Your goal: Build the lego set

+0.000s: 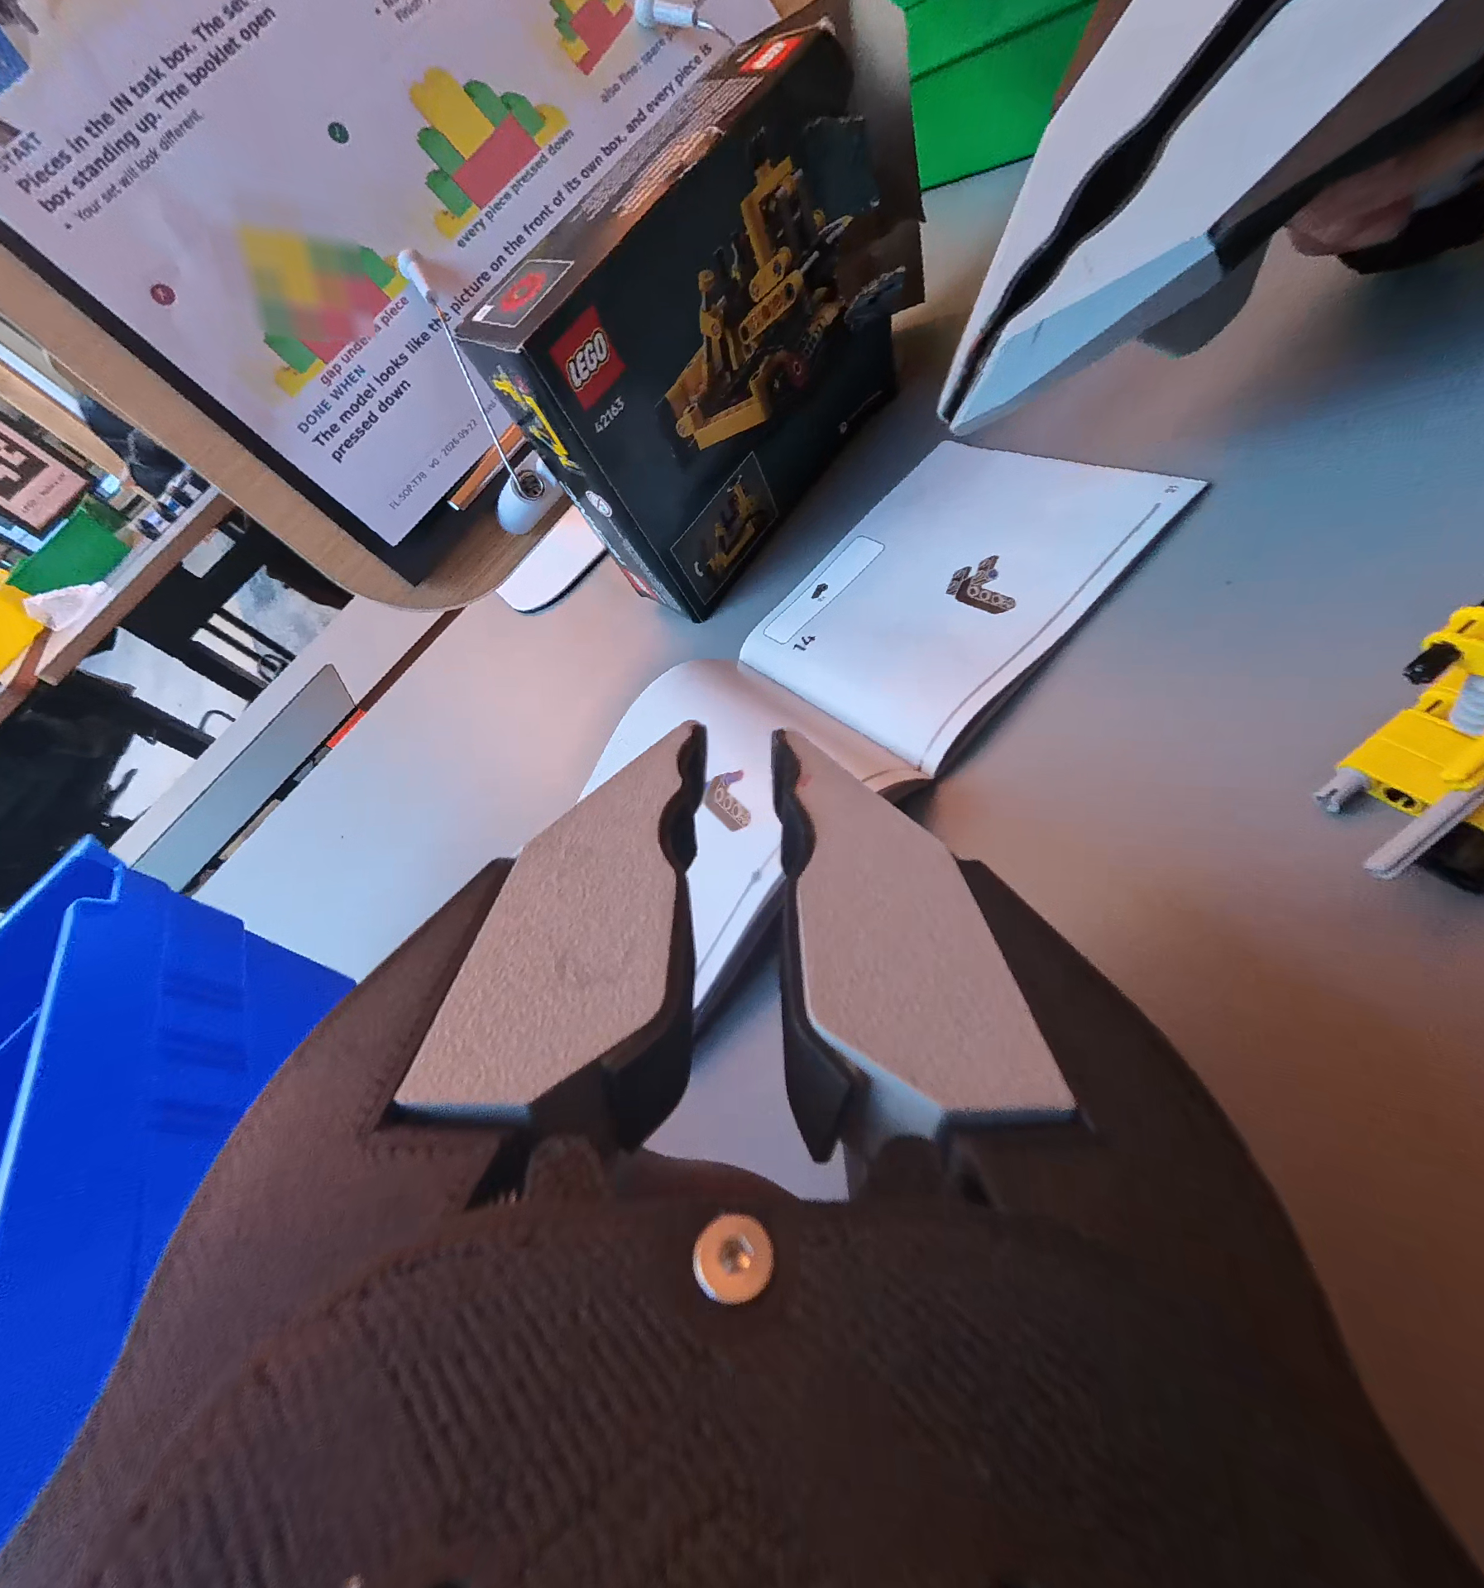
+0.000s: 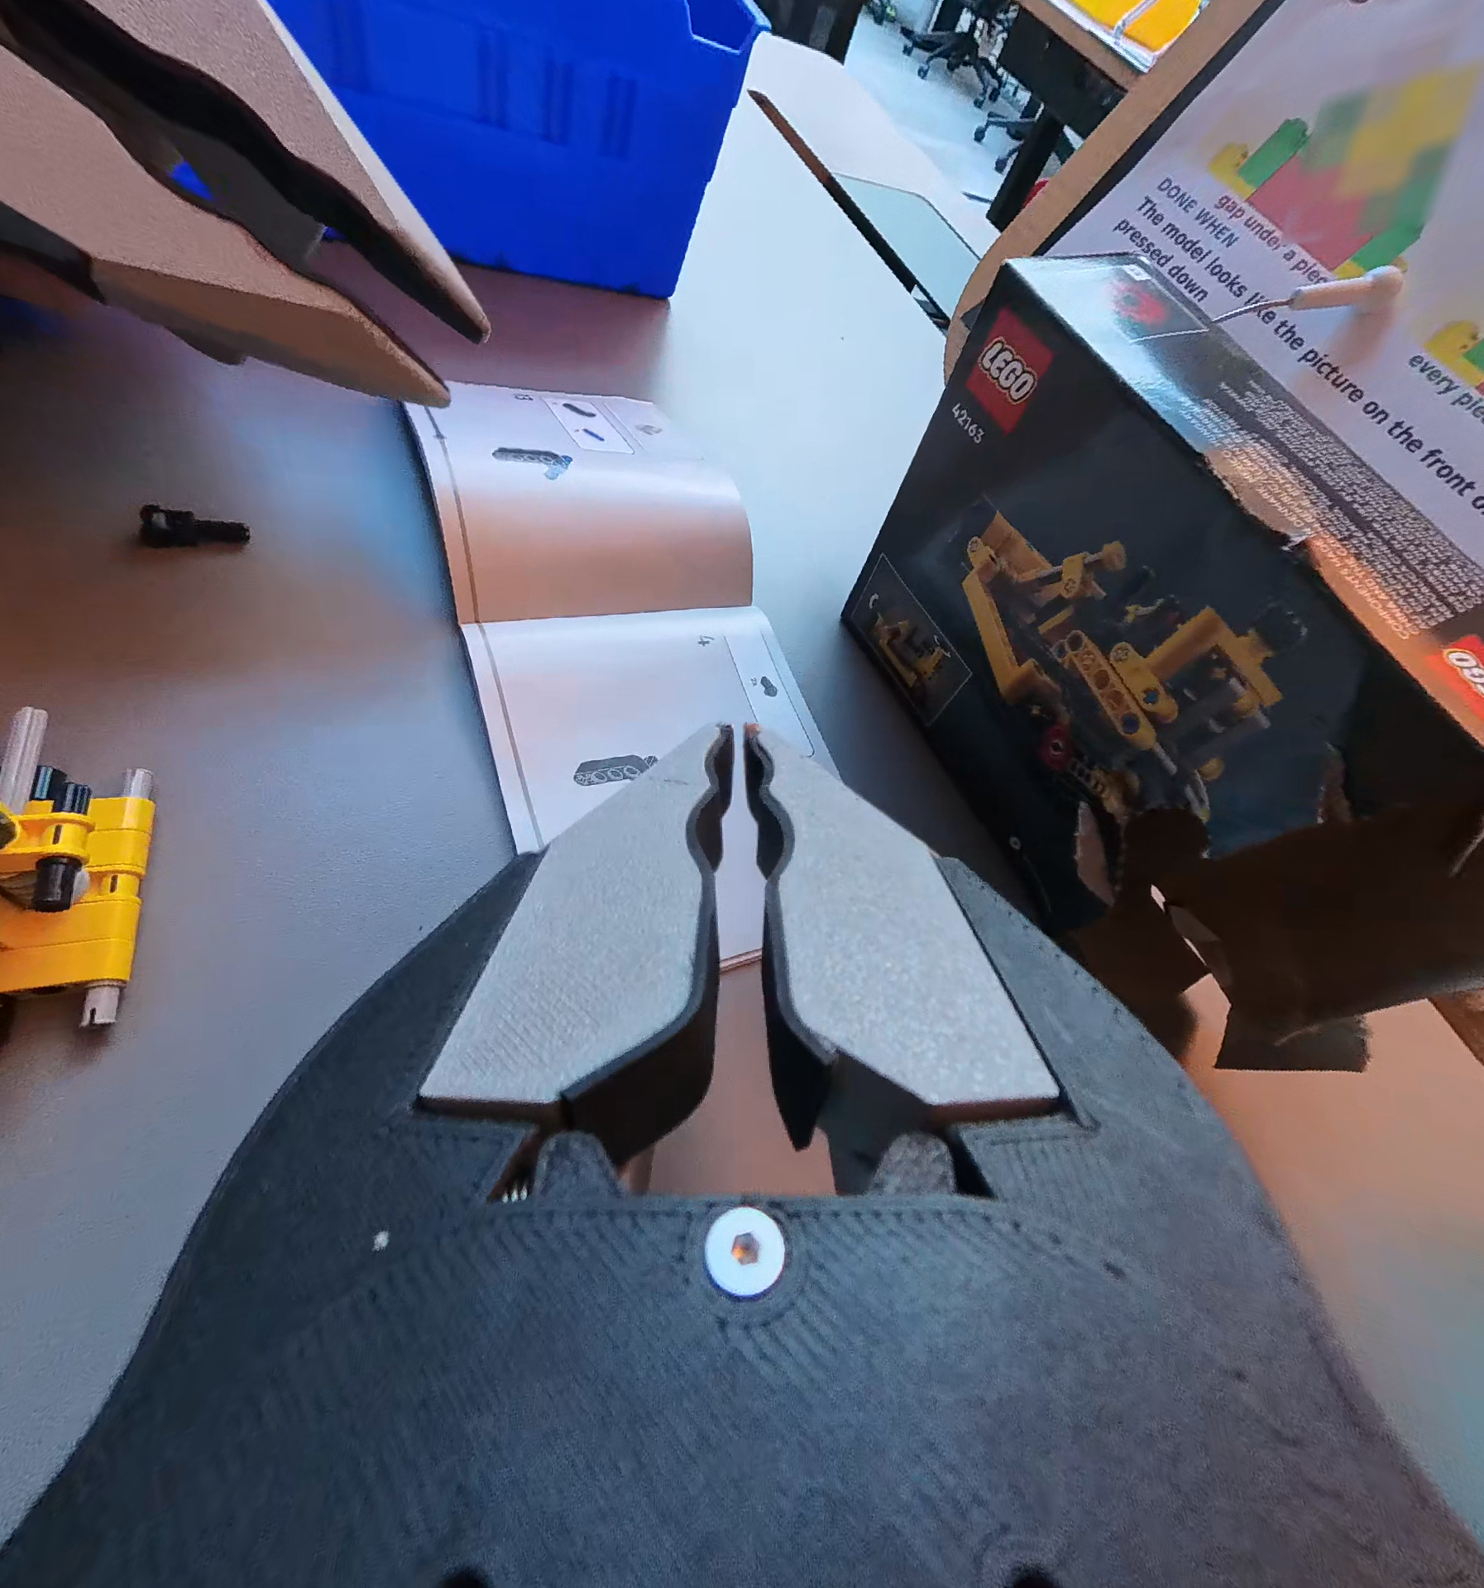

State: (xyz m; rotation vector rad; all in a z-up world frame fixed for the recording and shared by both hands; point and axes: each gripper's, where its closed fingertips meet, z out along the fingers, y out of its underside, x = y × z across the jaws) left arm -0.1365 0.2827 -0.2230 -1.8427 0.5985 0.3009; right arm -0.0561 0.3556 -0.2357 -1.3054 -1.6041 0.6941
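Behind your work area a blue bin [image 2: 549, 129] sits at the far edge of the grey table [image 1: 1237, 988]. A large instruction poster [image 1: 292, 215] on a wooden board leans behind it, with a small white stand [image 1: 525, 503] at its foot. A green box [image 1: 971, 86] sits farther back, and office chairs [image 2: 971, 51] stand beyond the table.

Bench [image 2: 292, 687]: smooth, matt grey, faint sheen under light. Left gripper [image 1: 738, 743] and right gripper [image 2: 738, 735]: bodies were dark plastic with ridged printed layer lines; fingers [image 2: 601, 928] carried grainy, matt grey faces. Metal screw [image 2: 744, 1250] looked shiny. Booklet [image 2: 618, 550]: matt paper. Set box [image 2: 1151, 619]: glossy printed cardboard, torn edge rough. Yellow model [image 2: 60, 876]: glossy plastic. Blue bin [image 2: 549, 129]: smooth plastic.
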